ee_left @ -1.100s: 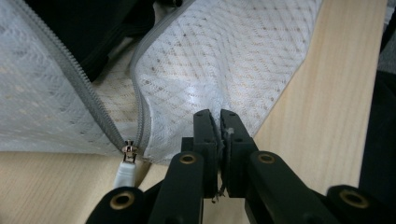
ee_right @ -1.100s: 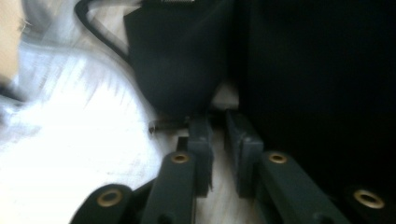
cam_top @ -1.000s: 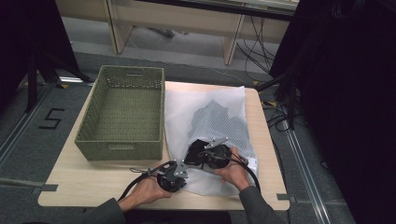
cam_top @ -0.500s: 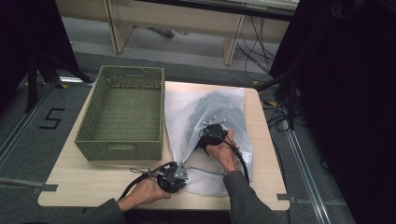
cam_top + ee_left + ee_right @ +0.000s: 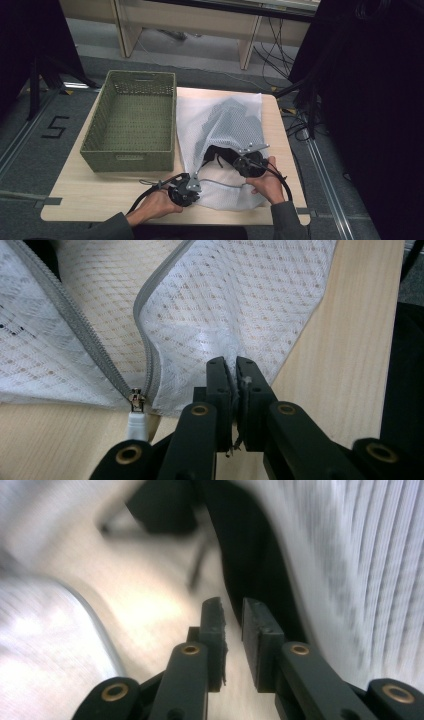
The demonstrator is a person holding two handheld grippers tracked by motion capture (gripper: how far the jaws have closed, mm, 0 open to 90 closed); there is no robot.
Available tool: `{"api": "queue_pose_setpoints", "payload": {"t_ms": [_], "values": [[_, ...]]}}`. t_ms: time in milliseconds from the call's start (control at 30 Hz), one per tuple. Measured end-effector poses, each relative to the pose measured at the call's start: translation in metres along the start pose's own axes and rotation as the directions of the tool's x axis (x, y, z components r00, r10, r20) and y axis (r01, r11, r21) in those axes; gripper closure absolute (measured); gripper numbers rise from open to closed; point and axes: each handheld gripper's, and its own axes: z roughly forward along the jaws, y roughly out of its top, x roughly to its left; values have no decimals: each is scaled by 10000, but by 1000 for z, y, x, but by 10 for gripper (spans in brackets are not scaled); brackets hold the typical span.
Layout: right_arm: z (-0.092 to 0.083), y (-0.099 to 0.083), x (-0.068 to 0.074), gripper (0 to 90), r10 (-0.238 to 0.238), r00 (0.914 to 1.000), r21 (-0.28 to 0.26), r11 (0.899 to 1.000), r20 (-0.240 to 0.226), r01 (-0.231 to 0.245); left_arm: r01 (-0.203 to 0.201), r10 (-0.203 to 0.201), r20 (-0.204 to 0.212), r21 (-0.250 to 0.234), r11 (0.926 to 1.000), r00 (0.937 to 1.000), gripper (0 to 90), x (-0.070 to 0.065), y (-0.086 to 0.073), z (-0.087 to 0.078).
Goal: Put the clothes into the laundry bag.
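Note:
A white mesh laundry bag (image 5: 225, 120) lies on the table with its zipper open at the near end. My left gripper (image 5: 192, 182) is shut on the bag's (image 5: 250, 305) near edge, just right of the zipper pull (image 5: 135, 402); its (image 5: 230, 367) pads pinch the mesh. A dark garment (image 5: 220, 152) lies inside the bag by the opening. My right gripper (image 5: 239, 159) hovers at that opening, above the garment (image 5: 250, 555). Its (image 5: 233, 605) jaws have just been opening and stand a little apart with nothing between them. That view is blurred.
A green woven basket (image 5: 130, 150) stands empty on the left half of the wooden table (image 5: 100, 195), its side close to the bag. Dark cables hang off the table's right edge (image 5: 292, 165).
My right gripper went forward into the bag, then drew back toward the near right. The dark garment now lies deeper inside the opening. The left hand has stayed put.

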Motion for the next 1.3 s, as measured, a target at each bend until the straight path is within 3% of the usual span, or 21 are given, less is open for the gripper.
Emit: {"api": "queue_pose_setpoints", "payload": {"t_ms": [33,67,200,367,433,500,533,567,600,667,700,800,833,867,900,1000,1067,1100,1167,1200,1300], "values": [[4,-4,-4,809,-29,9999,273,9996,96,26,23,-23,7,-5,10000,10000,853,0,0,0],[10,-6,-5,812,402,9992,440,9982,69,-405,2,-2,-5,-6,10000,10000,853,0,0,0],[34,0,-15,826,-124,9981,865,9962,606,72,-14,14,25,-8,10000,10000,853,0,0,0],[56,20,-26,859,89,9895,524,9985,1442,-166,58,-58,112,16,10000,9999,853,0,0,0],[64,28,-33,866,494,9817,178,9984,1842,-536,-116,116,40,11,9999,9999,854,1,0,0],[68,33,-39,867,766,9711,-111,9970,2262,-761,-11,10,77,12,10000,10000,854,0,0,0],[68,34,-45,866,683,9679,-346,9975,2420,-618,-3,3,79,5,10000,10000,854,0,0,1],[66,35,-51,862,669,9652,-606,9967,2528,-532,-85,85,42,-5,10000,10000,854,0,0,0],[63,35,-52,851,1098,9641,-709,9929,2416,-953,-66,66,47,-3,10000,10000,854,1,0,0],[54,34,-53,823,1409,9671,-775,9889,2117,-1271,61,-61,98,7,10000,9999,854,0,0,0],[48,33,-54,804,1352,9726,-962,9883,1890,-1186,78,-78,100,15,10000,9999,854,0,0,0],[27,27,-47,725,1232,9899,-478,9916,705,-1200,50,-50,23,-51,10000,10000,851,1,-1,0],[19,23,-45,707,956,9939,-508,9944,545,-928,54,-54,44,-8,10000,10000,849,1,0,0],[11,20,-40,690,1123,9932,-585,9922,295,-1104,202,-202,108,7,9998,9997,845,0,0,0],[-3,16,-35,673,1030,9947,-161,9945,-78,-1031,223,-223,142,-17,9997,9997,843,1,0,0],[-29,6,-29,612,1008,9949,-366,9942,-12,-1008,337,-337,165,-26,9994,9993,835,1,-1,0],[-44,-3,-31,573,900,9946,-888,9924,520,-852,355,-353,171,-115,9993,9992,825,3,0,-2],[-51,-6,-33,545,1262,9891,-886,9889,761,-1194,474,-470,210,-154,9988,9987,823,2,0,-3],[-55,-12,-38,506,1508,9805,-695,9873,1264,-1429,515,-509,216,-299,9982,9985,820,3,1,-6],[-54,-17,-41,493,1411,9787,-514,9895,1493,-1348,486,-480,184,-336,9983,9987,819,4,2,-8],[-46,-26,-38,463,1433,9786,-110,9896,1479,-1433,642,-630,272,-481,9968,9976,820,5,2,-10]]}}
